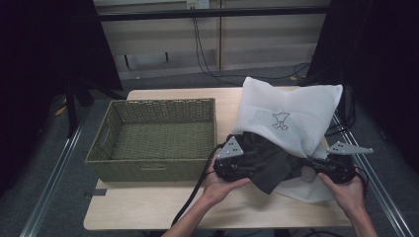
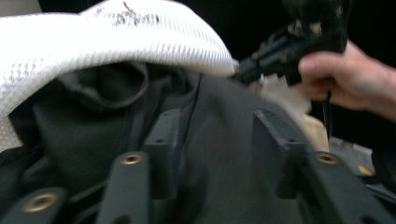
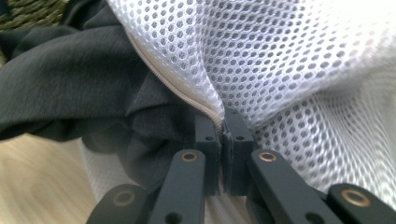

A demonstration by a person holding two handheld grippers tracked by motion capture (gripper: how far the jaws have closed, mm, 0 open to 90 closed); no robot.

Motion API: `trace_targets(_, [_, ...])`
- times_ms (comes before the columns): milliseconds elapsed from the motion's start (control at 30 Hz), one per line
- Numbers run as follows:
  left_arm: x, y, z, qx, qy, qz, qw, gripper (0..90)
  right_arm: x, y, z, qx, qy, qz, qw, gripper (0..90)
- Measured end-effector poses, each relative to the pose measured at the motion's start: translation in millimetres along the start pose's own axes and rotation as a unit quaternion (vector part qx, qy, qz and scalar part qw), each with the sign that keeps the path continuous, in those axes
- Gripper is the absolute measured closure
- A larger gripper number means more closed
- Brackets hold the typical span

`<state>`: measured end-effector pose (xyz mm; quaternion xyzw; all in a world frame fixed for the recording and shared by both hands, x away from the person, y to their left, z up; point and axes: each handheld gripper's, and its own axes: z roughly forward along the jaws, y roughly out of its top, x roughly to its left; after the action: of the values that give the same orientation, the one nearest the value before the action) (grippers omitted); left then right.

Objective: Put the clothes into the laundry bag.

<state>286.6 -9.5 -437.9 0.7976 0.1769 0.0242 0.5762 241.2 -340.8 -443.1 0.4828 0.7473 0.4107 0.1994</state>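
Note:
A white mesh laundry bag [image 1: 291, 118] lies on the right half of the table with a dark grey garment [image 1: 269, 170] spilling out of its mouth toward me. My left gripper [image 1: 249, 168] lies on the garment [image 2: 93, 116], jaws apart, the cloth lying loose between them, just under the bag's raised lip [image 2: 93, 42]. My right gripper [image 1: 310, 160] is shut on the bag's zipper edge [image 3: 205, 105], holding that lip of mesh [image 3: 289, 60] up over the garment [image 3: 70, 84]. The left gripper view also shows the right gripper [image 2: 280, 51] and its hand [image 2: 345, 74].
An empty green woven basket [image 1: 148, 165] stands on the left half of the light wooden table [image 1: 148, 207], close to the left gripper. Cables trail from both grippers toward the table's near edge. Dark curtains and metal rails flank the table.

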Motion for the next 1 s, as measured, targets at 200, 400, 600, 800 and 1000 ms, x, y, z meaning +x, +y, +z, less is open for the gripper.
trace_targets(200, [2.4,-28.4,-5.6,0.029,0.001,0.009,0.9995,74.9,-5.6,-3.3,-11.3,-0.030,0.000,0.013,0.9995,82.0])
trace_targets(400, [8.3,-41.9,-2.3,0.052,0.015,0.005,0.9985,71.2,12.3,6.9,-26.0,-0.054,0.007,0.000,0.9985,67.6])
trace_targets(600, [7.9,-43.6,10.4,0.067,0.012,0.001,0.9977,70.3,45.0,19.5,-43.3,-0.082,0.049,-0.037,0.9948,61.7])
trace_targets(800, [0.8,-41.5,18.4,0.063,0.010,0.006,0.9979,70.0,70.0,24.3,-20.7,-0.047,0.106,-0.066,0.9911,53.0])
trace_targets(1000, [2.9,-32.7,15.9,0.048,0.013,-0.014,0.9987,70.4,86.9,21.8,39.2,0.021,0.127,-0.106,0.9860,15.2])
